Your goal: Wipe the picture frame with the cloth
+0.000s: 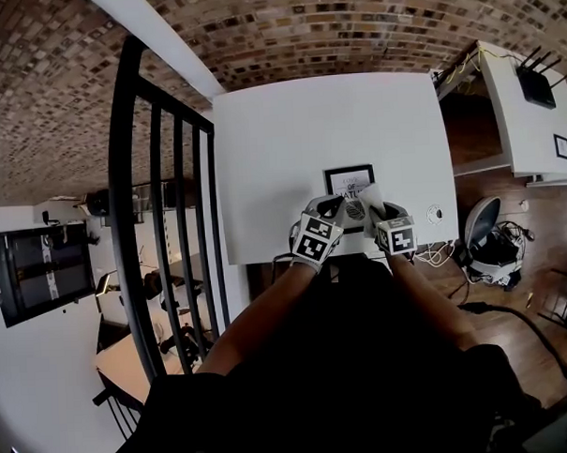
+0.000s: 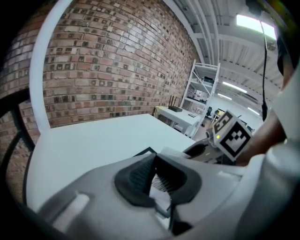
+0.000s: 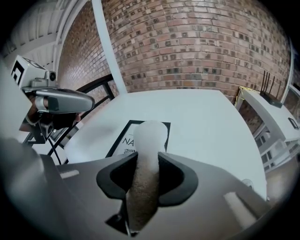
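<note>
The right tool (image 3: 146,180) squeezed the cloth (image 3: 148,140). The left tool (image 2: 157,180) pinched the picture frame (image 1: 343,183). A hard push might slide it loose.

A red-brown brick wall (image 1: 303,23) backs a plain white rectangular table (image 1: 261,147). A black metal railing (image 1: 162,226) runs along the table's left. Brown wooden floorboards (image 1: 550,214) lie to the right, beside a white side desk (image 1: 514,126). White ceiling strip lights (image 2: 255,21) glow above white metal shelving (image 2: 201,91).
</note>
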The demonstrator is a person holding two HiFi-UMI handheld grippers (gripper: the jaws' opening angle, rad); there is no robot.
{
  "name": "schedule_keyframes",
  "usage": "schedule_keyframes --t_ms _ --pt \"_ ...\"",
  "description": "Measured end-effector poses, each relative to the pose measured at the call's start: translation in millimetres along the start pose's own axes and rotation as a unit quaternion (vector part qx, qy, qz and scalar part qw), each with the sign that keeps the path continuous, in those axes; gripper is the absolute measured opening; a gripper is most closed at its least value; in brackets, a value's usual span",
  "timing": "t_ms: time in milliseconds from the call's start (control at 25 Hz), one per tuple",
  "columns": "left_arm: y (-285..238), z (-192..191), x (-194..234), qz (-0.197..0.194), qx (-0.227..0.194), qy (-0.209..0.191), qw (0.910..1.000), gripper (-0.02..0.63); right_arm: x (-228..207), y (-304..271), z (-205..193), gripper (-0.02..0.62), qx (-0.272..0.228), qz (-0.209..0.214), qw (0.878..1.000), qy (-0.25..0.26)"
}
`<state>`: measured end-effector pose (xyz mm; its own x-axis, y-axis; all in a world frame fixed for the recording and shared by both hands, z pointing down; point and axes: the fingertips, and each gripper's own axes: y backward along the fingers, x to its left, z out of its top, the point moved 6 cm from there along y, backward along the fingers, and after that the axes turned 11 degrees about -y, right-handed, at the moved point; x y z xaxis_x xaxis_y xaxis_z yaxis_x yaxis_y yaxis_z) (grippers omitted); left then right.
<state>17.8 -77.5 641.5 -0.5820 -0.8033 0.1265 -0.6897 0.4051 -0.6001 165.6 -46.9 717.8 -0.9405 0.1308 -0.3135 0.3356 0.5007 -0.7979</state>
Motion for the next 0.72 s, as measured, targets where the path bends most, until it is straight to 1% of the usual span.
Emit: schedule_keyframes --t_ms 120,240,440,560,640,720 --pt "6 0 7 0.010 0.001 -0.001 1.0000 0.002 -7 -5 1 0.117 0.001 -0.007 1.000 0.003" --pt "12 0 18 0.018 -0.002 0.000 0.9998 0.002 1 -10 11 0.117 0.016 -0.008 1.000 0.025" --pt "23 4 47 0.049 -0.016 -0.011 0.9986 0.001 25 -21 34 0.117 0.057 0.003 0.994 0.093" --pt "30 8 59 0.052 -0.022 -0.014 0.9983 0.002 39 -23 44 0.117 0.092 -0.001 0.987 0.132" --pt "36 7 62 0.051 -0.025 -0.015 0.9983 0.002 48 -21 47 0.117 0.097 -0.004 0.983 0.154" --pt "43 3 61 0.048 -0.029 -0.017 0.9983 0.002 62 -12 52 0.117 0.083 0.003 0.983 0.164"
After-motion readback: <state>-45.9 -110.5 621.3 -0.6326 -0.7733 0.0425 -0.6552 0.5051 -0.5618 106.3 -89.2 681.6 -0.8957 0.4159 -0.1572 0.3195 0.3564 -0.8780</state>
